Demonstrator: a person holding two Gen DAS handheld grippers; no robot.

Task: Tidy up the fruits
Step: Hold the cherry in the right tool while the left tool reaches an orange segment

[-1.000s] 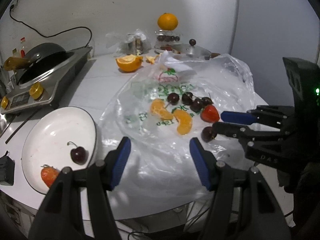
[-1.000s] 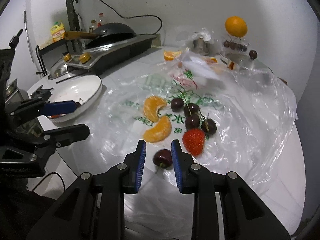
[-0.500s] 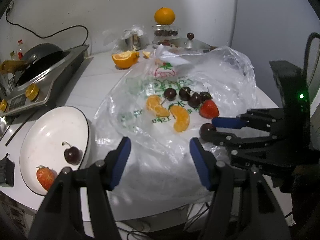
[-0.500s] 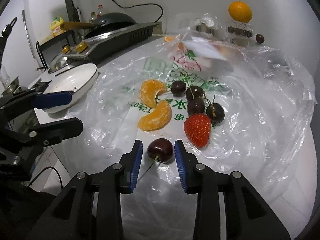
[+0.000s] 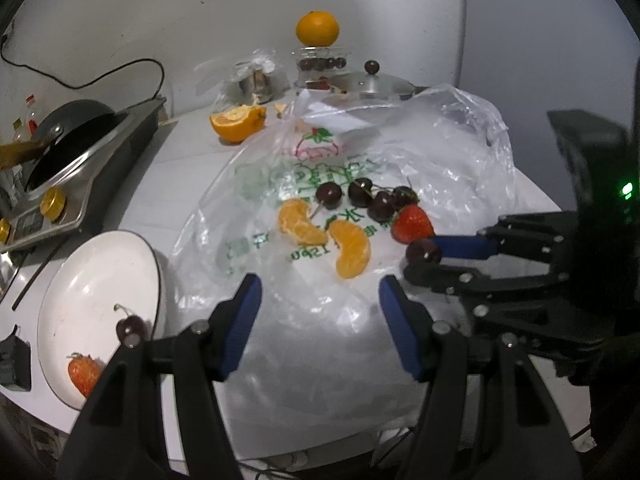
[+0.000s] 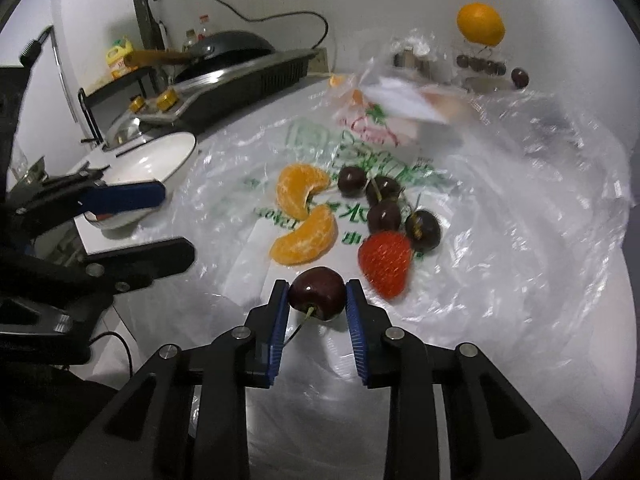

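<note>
My right gripper (image 6: 317, 288) has its jaws closing, and the blue pads press on both sides of a dark cherry (image 6: 316, 298) just above the plastic bag (image 6: 500, 240). The left wrist view also catches this cherry (image 5: 419, 251) in the right gripper (image 5: 420, 260). On the bag lie two orange segments (image 5: 302, 222), several cherries (image 5: 360, 196) and a strawberry (image 5: 412, 222). A white plate (image 5: 60, 280) at the left holds one cherry (image 5: 130, 326) and one strawberry (image 5: 82, 372). My left gripper (image 5: 320, 292) stands open over the bag's near edge with nothing between its fingers.
A stove with a black wok (image 5: 72, 120) stands at the back left. A cut orange half (image 5: 238, 120), a whole orange on a glass jar (image 5: 317, 28) and a pot lid (image 5: 372, 84) sit along the back wall. The table's front edge runs close under both grippers.
The right gripper's pads went around the loose cherry and now press on it. The left gripper has shifted a little, still open.
</note>
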